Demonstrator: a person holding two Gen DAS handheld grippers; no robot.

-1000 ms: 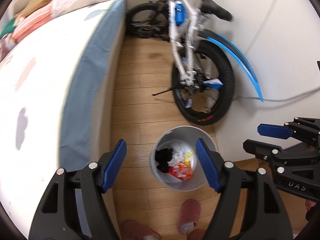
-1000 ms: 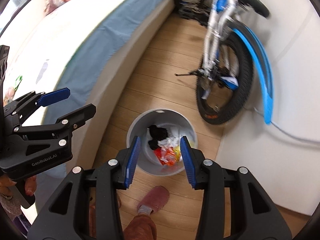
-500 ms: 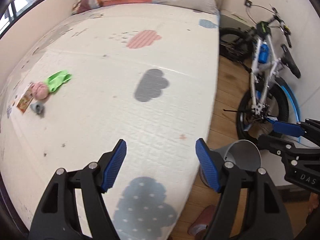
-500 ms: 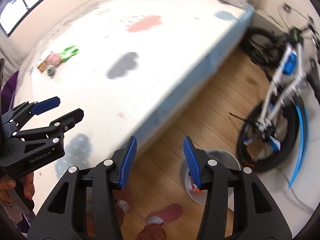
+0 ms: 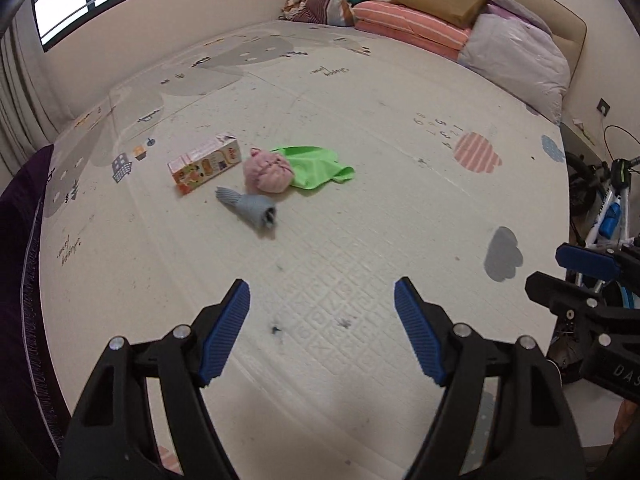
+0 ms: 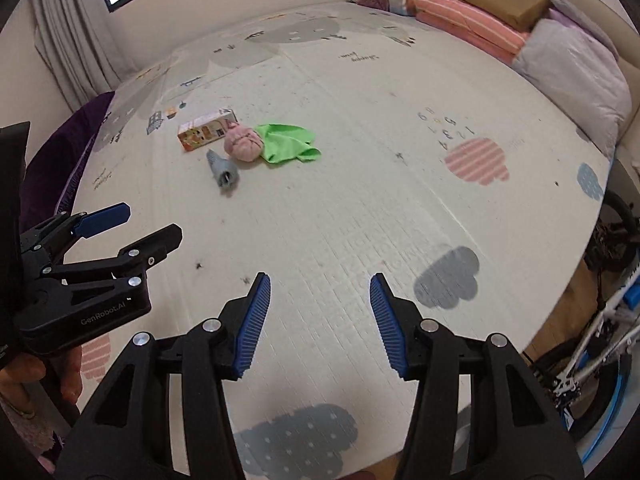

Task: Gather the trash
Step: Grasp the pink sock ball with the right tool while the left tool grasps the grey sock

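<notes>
Printed carton [image 5: 205,164], pink wad [image 5: 267,173], green cloth [image 5: 316,166], grey ribbed sock [image 5: 250,210] clustered at 11 o'clock. Left gripper [image 5: 322,334] jaws wide, empty; right gripper [image 6: 320,320] jaws just been opening, empty.

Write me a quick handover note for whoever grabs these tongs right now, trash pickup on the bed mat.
Left tongs: open, empty, above the mat.
Right tongs: open, empty; jaws have just been opening, nothing between them.
Things left, clustered mid-mat: small carton, pink wad overlapping the green wrapper, grey roll nearest the tongs.
Done: neither tongs holds anything; none of these four picked up.
Left: collect all four. No bin is in view.
</notes>
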